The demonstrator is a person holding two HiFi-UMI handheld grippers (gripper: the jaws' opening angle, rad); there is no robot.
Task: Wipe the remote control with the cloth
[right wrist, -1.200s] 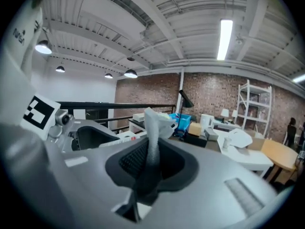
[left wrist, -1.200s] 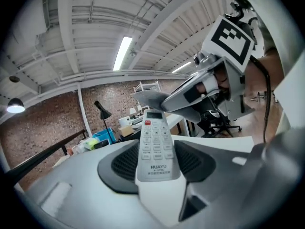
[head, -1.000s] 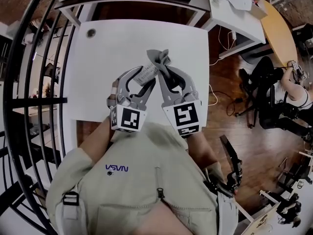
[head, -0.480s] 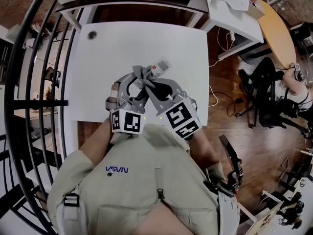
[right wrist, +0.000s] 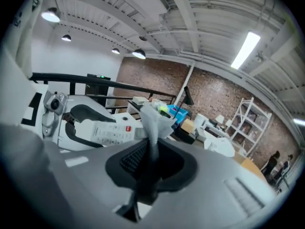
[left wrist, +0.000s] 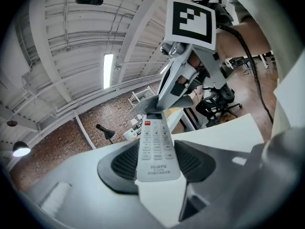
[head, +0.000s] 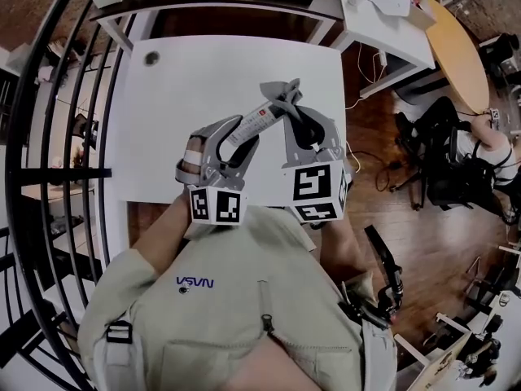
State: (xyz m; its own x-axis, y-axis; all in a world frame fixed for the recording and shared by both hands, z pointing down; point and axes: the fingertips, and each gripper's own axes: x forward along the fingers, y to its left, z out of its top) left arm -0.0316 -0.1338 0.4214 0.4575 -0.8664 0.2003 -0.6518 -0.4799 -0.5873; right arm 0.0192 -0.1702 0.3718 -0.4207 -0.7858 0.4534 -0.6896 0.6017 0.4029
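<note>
Left hand-held gripper (left wrist: 157,165): clenched on the remote; its two dark ribbed pads press the lower body from either side, just above the printed brand name.
Remote (left wrist: 154,144): light grey and slim, key side towards the left gripper view's camera. It runs away from the jaws, and the red button (left wrist: 147,123) sits near the far end. In the head view it is held in the air above the surface, slanting up and to the right.
Right hand-held gripper (right wrist: 150,162): jaws drawn nearly together, pinching the cloth between the pads.
Cloth (right wrist: 154,120): pale grey. A narrow gathered strip runs down between the right jaws, and a crumpled bunch stands out beyond the fingertips.
Cloth and remote: the bunch meets the far end of the remote, by the red button. In the left gripper view it covers the very tip.
Grippers to each other: side by side in front of the person's chest, tips angled towards one another. The right one reaches further out.
Marker cubes: the left (head: 217,206) and the right (head: 316,191) both sit at the near ends, facing the head camera.
Surface (head: 195,80): white and square, beneath both grippers. A small dark round spot (head: 151,56) lies near its far left corner.
Person: light jacket (head: 236,300) fills the lower part of the head view.
Surroundings: a black railing (head: 61,137) curves along the left, and a wooden floor (head: 383,153) lies to the right.
</note>
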